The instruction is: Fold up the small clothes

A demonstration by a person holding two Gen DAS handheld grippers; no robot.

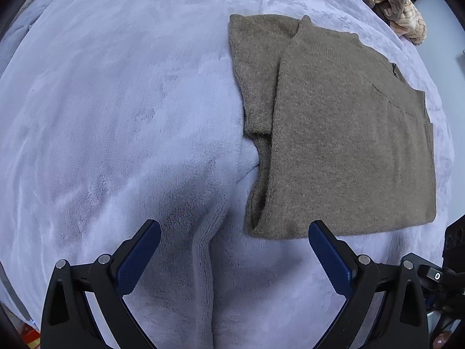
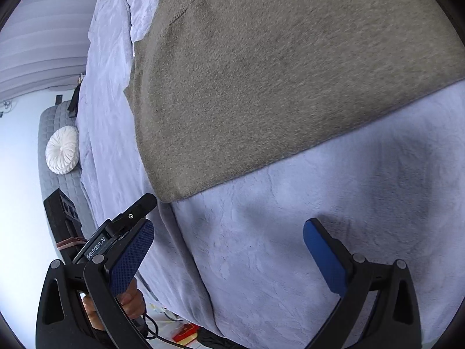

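both grippers [image 1: 234, 232] [image 2: 228, 232] agape, sweater [image 1: 334, 133] folded

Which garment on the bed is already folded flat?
The olive-brown knit sweater, lying flat with a sleeve tucked in; the striped cream garment behind it sits in a crumpled heap.

Lavender plush blanket [image 1: 116, 116], white cushion [image 2: 62, 149]

A lavender fleece blanket [image 1: 116, 116] covers the bed; a round white cushion [image 2: 62, 149] lies beyond.
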